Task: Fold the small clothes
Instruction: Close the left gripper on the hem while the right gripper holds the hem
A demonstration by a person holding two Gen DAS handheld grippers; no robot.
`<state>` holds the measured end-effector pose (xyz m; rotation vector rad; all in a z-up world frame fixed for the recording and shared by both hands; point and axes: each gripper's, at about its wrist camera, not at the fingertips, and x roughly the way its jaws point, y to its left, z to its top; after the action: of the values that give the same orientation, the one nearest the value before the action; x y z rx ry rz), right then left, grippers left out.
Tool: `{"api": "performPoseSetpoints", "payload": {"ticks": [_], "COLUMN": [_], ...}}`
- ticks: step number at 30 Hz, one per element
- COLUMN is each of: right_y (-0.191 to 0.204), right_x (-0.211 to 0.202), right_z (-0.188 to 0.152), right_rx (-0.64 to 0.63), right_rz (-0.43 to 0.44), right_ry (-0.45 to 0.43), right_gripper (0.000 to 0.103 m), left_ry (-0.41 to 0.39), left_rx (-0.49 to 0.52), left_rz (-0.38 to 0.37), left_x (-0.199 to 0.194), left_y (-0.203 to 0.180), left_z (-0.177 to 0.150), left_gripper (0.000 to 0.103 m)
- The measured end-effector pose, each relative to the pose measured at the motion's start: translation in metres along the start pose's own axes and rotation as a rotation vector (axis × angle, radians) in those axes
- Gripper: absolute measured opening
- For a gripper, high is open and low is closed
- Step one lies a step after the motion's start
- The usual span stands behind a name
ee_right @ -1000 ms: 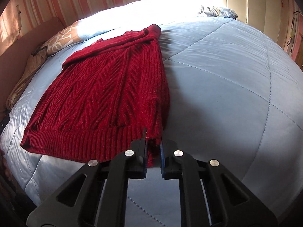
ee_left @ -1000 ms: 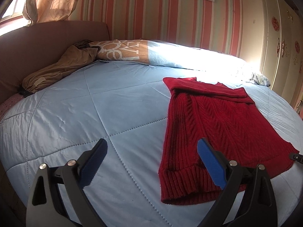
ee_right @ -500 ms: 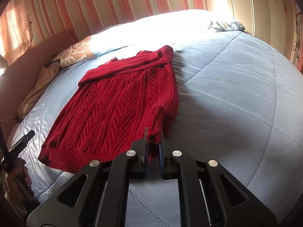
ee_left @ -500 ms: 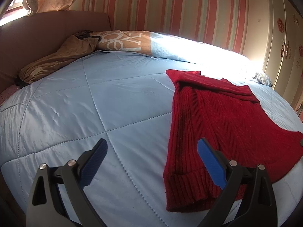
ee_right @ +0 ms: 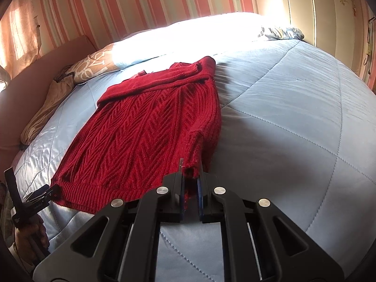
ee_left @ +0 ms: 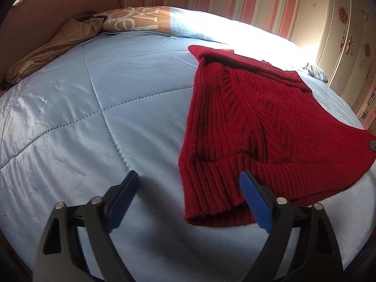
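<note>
Pinching the hem corner of the red sweater (ee_right: 145, 138) on the blue quilt (ee_right: 293, 122).

Our right gripper (ee_right: 190, 183) is clamped on the sweater's near right hem corner, lifting a fold off the bed. Our left gripper (ee_left: 188, 188) hovers with jaws spread wide over the near left hem corner, holding nothing. The sweater lies flat mid-bed, sleeves folded across its top, pillow (ee_left: 141, 21) beyond.

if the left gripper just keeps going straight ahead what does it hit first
Probably the red sweater: its ribbed hem corner already lies between the open left gripper jaws. Depth is unclear, so it may skim the blue quilt instead.
</note>
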<state>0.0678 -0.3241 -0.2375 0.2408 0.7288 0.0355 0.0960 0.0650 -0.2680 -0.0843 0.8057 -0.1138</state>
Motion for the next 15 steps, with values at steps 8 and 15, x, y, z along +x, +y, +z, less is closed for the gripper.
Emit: {"api": "performPoseSetpoints", "payload": {"ticks": [8,15], "right_y": [0.001,-0.002], "right_x": [0.002,0.003], "right_z": [-0.003,-0.005], "right_rx": [-0.009,-0.006], "right_rz": [-0.014,-0.023], "right_ry": [0.014,0.013], "right_gripper": [0.008,0.008], "left_ry": [0.012,0.014], "left_rx": [0.091,0.073], "left_rz": [-0.005,0.017], "left_x": [0.003,0.003], "left_y": [-0.024,-0.026], "left_z": [-0.004,0.002], "left_gripper": [0.021,0.013]}}
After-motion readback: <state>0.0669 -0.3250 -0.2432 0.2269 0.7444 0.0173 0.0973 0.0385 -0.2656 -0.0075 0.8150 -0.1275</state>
